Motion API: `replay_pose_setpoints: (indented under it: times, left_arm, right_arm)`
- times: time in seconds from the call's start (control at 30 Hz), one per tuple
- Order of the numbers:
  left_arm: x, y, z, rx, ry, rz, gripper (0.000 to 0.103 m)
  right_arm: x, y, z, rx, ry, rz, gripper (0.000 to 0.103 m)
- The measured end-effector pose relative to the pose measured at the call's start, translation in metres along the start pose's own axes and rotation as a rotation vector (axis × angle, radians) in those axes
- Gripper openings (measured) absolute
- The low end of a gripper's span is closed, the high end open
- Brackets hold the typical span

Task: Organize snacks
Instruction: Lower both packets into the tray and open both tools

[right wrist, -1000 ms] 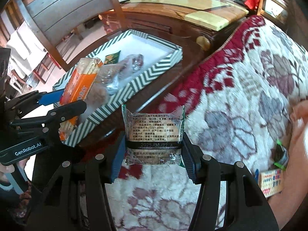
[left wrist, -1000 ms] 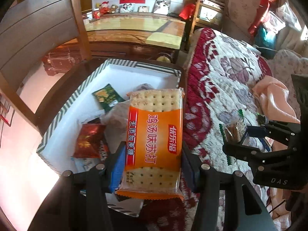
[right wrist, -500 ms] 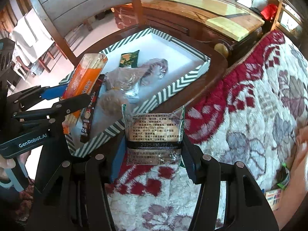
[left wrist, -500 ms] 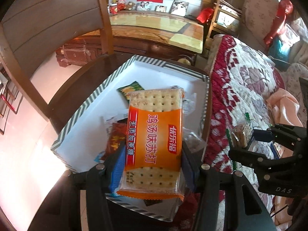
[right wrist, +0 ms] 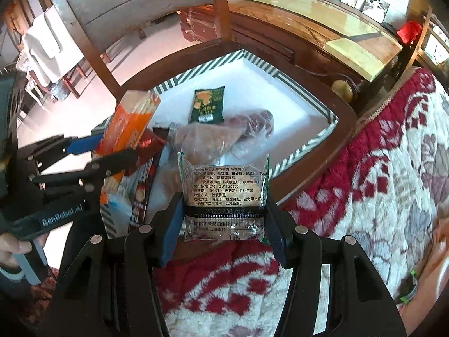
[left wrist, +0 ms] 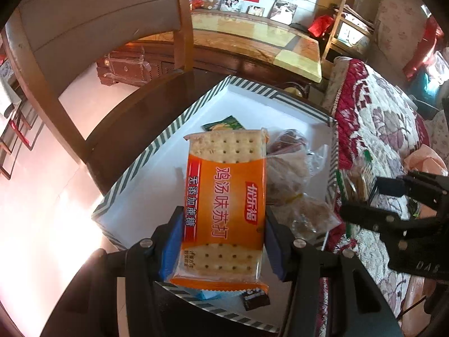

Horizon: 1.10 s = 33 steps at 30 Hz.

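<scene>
My left gripper (left wrist: pixel 223 241) is shut on an orange soda cracker pack (left wrist: pixel 224 196) and holds it above the near part of the striped white tray (left wrist: pixel 157 143). It also shows in the right wrist view (right wrist: pixel 123 132). My right gripper (right wrist: pixel 224 224) is shut on a clear biscuit packet with green edges (right wrist: pixel 224 191), held over the tray's near right corner; the left wrist view shows it side-on (left wrist: pixel 362 177). The tray (right wrist: pixel 280 73) holds a green packet (right wrist: pixel 207 106), clear bags of pastries (right wrist: pixel 213 137) and red packets (right wrist: pixel 146 146).
The tray sits on a dark wooden chair seat (left wrist: pixel 126 129) with a tall backrest (left wrist: pixel 84 14). A red and cream floral blanket (right wrist: pixel 378 168) covers the sofa to the right. A wooden coffee table (left wrist: pixel 252 39) stands behind.
Both grippers have moved left and forward, from over the blanket edge to above the tray, each keeping its packet. The tray now fills the middle of both views.
</scene>
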State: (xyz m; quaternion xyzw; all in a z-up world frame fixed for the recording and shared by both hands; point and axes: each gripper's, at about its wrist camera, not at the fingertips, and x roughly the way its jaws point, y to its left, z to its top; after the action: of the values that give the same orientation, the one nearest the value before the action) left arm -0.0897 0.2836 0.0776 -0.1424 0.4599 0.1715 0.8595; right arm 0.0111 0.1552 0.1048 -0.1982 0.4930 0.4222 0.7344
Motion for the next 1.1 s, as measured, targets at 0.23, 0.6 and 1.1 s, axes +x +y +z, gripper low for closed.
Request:
replay_pose_setpoints:
  times: [0.23, 0.6, 1.1]
  left_arm:
    - [0.007, 0.007, 0.003, -0.018, 0.001, 0.012, 0.055]
    - [0.017, 0.011, 0.005, -0.026, 0.003, 0.043, 0.055]
    - [0.014, 0.012, 0.007, -0.068, -0.015, 0.090, 0.074]
  right_arm:
    - [0.020, 0.001, 0.025, 0.016, 0.006, 0.011, 0.054]
    - [0.054, 0.001, 0.060, 0.034, 0.011, -0.012, 0.055]
    - [0.045, -0.012, 0.056, 0.142, -0.024, 0.046, 0.063]
